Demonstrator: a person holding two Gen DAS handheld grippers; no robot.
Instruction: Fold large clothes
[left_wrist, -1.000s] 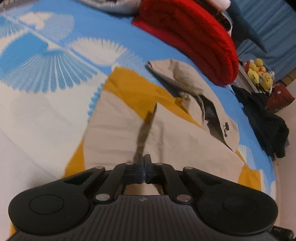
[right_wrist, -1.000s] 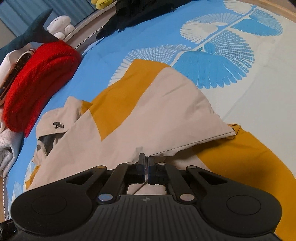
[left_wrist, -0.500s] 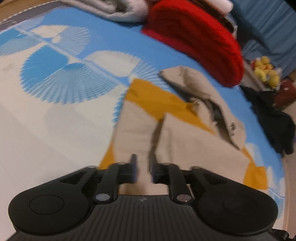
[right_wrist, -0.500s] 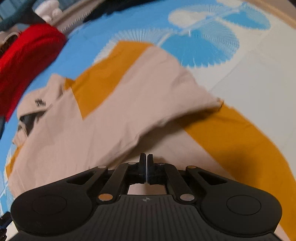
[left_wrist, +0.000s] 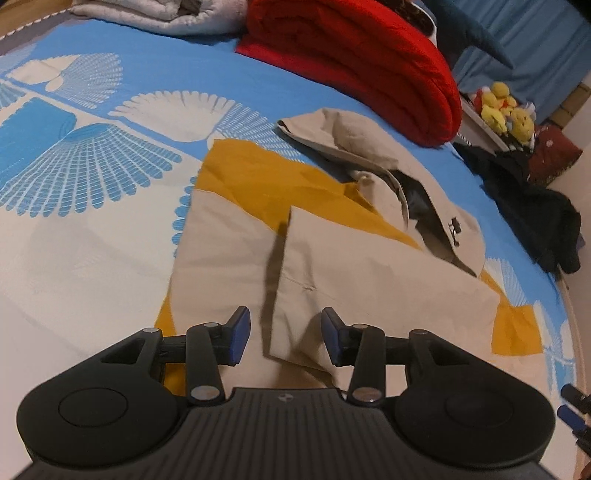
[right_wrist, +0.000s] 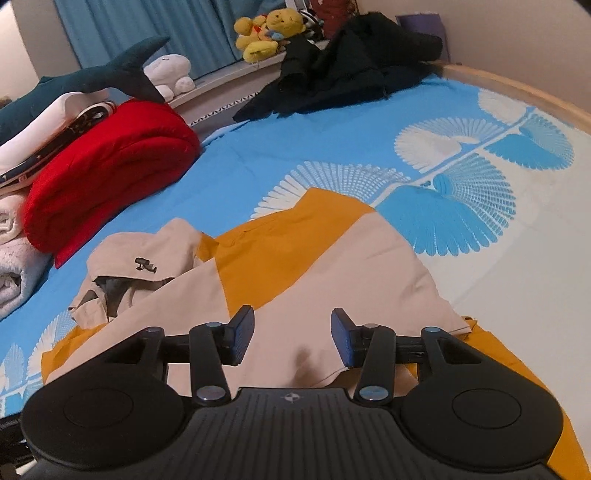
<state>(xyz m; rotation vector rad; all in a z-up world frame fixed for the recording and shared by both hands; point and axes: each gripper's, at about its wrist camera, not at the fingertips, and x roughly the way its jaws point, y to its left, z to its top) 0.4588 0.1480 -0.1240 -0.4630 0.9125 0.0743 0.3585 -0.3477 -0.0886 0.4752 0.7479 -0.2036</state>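
Note:
A beige and mustard jacket (left_wrist: 369, 266) lies flat on the blue and white patterned bedspread (left_wrist: 92, 166), its sleeves folded in over the body and its hood towards the red blanket. My left gripper (left_wrist: 286, 338) is open and empty, just above the folded sleeve's near edge. In the right wrist view the jacket (right_wrist: 332, 266) lies the same way, hood (right_wrist: 140, 266) at left. My right gripper (right_wrist: 293, 339) is open and empty above the beige folded sleeve. The right gripper's fingertips (left_wrist: 570, 400) show at the left wrist view's right edge.
A rolled red blanket (left_wrist: 354, 62) lies beyond the hood, also in the right wrist view (right_wrist: 107, 181). Grey folded bedding (left_wrist: 159, 14) lies beside it. A black garment (right_wrist: 351, 74) lies at the bed's far corner. Plush toys (right_wrist: 266, 33) and a shark plush (right_wrist: 85, 85) line the shelf.
Both grippers were shut on jacket fabric a second ago. Both have opened and let go; the sleeves now lie folded on the jacket. Both grippers have pulled back slightly.

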